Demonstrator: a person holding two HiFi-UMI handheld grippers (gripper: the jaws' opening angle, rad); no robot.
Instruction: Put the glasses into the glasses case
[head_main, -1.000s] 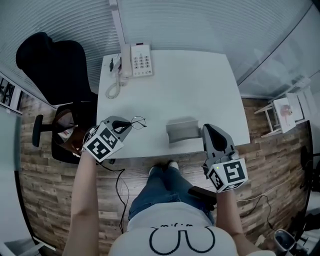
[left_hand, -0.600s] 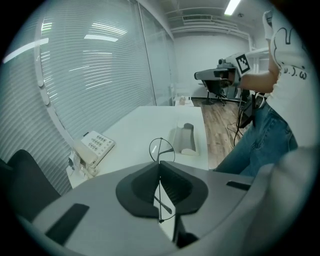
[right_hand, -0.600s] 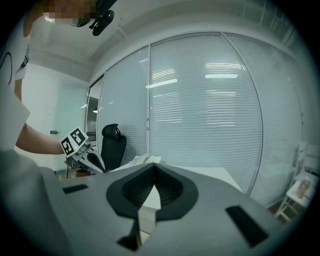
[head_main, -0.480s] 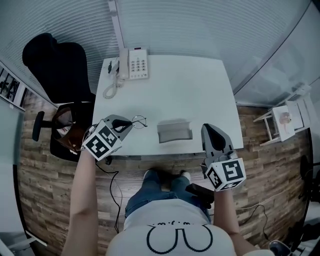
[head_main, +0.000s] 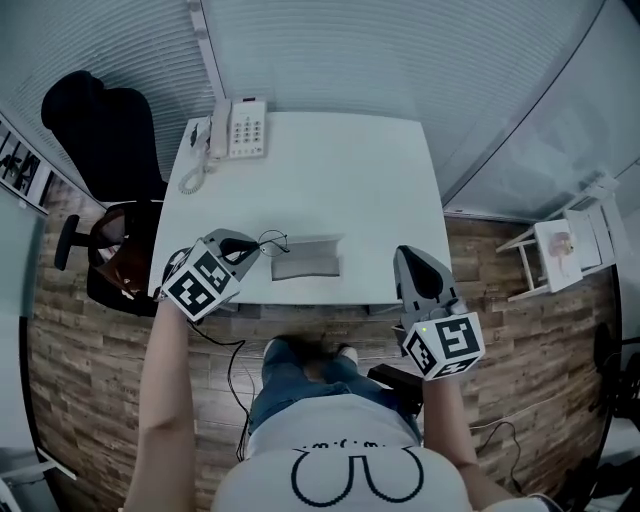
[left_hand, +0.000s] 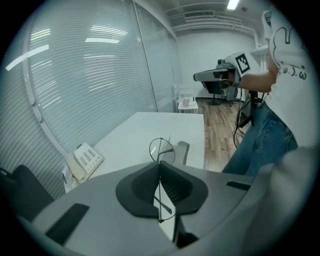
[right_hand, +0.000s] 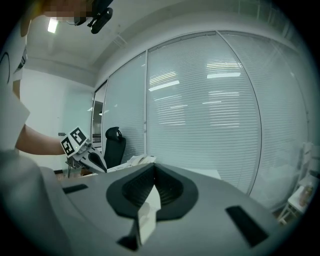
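Observation:
My left gripper (head_main: 254, 244) is shut on thin wire-framed glasses (head_main: 273, 240), held by a temple just above the table's front edge. In the left gripper view the round lens (left_hand: 161, 148) sticks up past the closed jaws, in front of the grey glasses case (left_hand: 181, 151). The case (head_main: 306, 258) lies open on the white table (head_main: 330, 170), its left end right beside the glasses. My right gripper (head_main: 403, 253) hovers off the table's front right corner, jaws shut with nothing in them, well to the right of the case.
A white desk phone (head_main: 240, 128) with a coiled cord sits at the table's far left corner. A black office chair (head_main: 95, 130) stands left of the table. A small white side table (head_main: 560, 245) is at the right. Wooden floor lies below.
Both grippers have shifted right relative to the table. The glasses now sit at the case's left end, and the right gripper has drawn away from the case's right end.

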